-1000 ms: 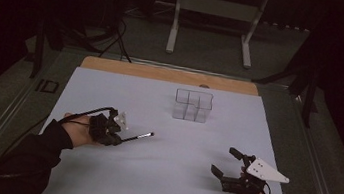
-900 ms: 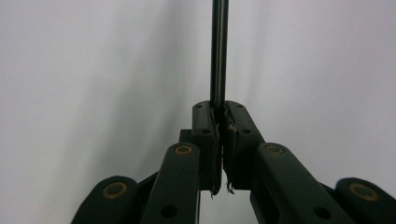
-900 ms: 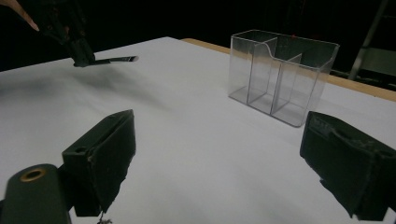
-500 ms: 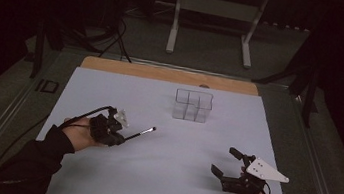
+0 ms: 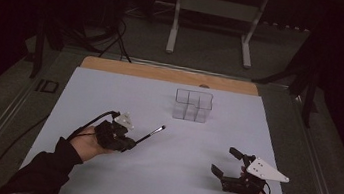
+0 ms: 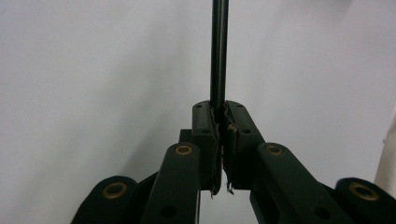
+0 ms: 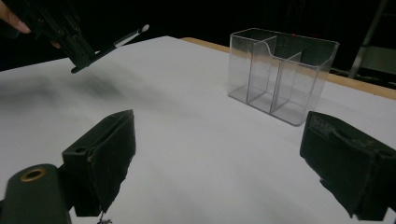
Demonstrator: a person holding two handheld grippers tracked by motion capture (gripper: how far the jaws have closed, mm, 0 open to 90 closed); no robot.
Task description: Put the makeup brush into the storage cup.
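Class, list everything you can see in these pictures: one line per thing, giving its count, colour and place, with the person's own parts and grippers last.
Clear organiser: one, transparent, with several compartments, far middle of the sheet.
Pen: one, thin, dark with a pale tip, clamped in the left gripper and pointing toward the organiser.
White sheet: one, covering the table top.
Wooden strip: one, tan, along the sheet's far edge.
Metal stand: one, pale grey, on the floor beyond the table.
Left gripper: one, black, near left, shut on the pen.
Right gripper: one, black with a grey plate, near right, jaws apart, holding nothing.
Hands: two, at the near edge.

Dim room, lit table [image 5: 110,94], soft blur.
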